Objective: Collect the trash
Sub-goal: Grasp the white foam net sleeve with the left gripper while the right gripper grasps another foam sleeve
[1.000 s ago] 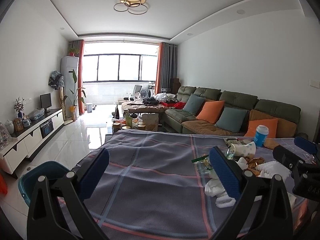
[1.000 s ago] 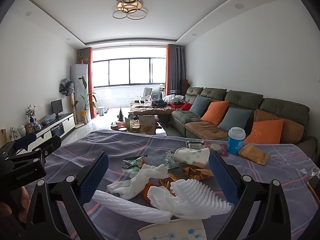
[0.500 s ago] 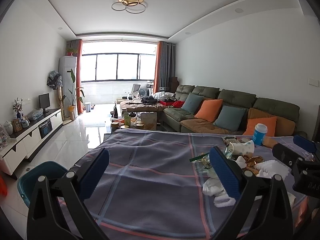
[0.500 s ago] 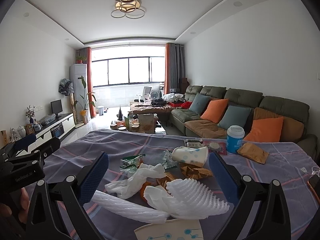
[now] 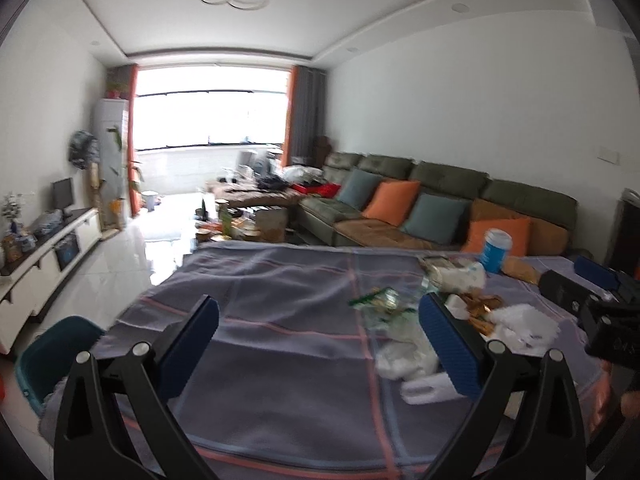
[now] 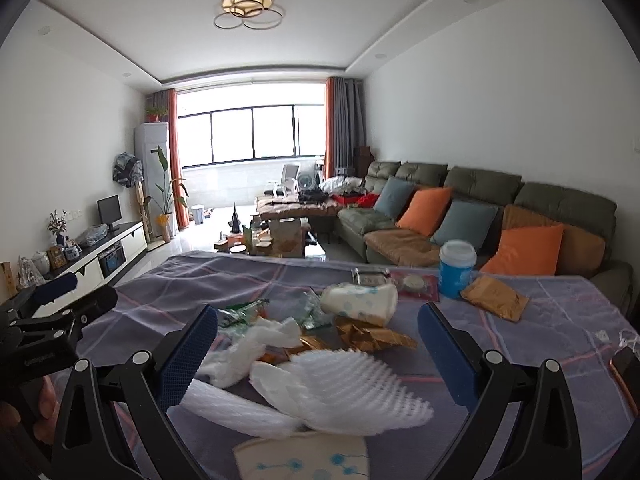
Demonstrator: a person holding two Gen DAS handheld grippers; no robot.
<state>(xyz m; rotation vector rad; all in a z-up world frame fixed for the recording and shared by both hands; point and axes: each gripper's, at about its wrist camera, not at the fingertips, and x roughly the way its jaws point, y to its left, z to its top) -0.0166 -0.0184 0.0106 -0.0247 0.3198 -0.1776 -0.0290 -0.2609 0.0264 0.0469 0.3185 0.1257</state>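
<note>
A heap of trash lies on the grey plaid cloth (image 6: 256, 280) of the table: white foam netting (image 6: 352, 384), crumpled white plastic (image 6: 256, 344), gold wrappers (image 6: 372, 336), a green wrapper (image 6: 240, 312) and a tipped paper cup (image 6: 360, 300). My right gripper (image 6: 318, 344) is open and empty, its fingers either side of the heap, above it. My left gripper (image 5: 318, 344) is open and empty over bare cloth (image 5: 280, 320), left of the heap (image 5: 404, 356).
A blue cup with a white lid (image 6: 457, 270) and a brown packet (image 6: 494, 298) stand at the back right. A teal bin (image 5: 52, 356) sits on the floor by the table's left edge. A sofa (image 6: 480, 216) is behind. A phone (image 6: 626, 368) lies at the right edge.
Both views have shifted a little; the left gripper has swung and its view is blurred. Both grippers stay open and empty. The trash has not moved.
</note>
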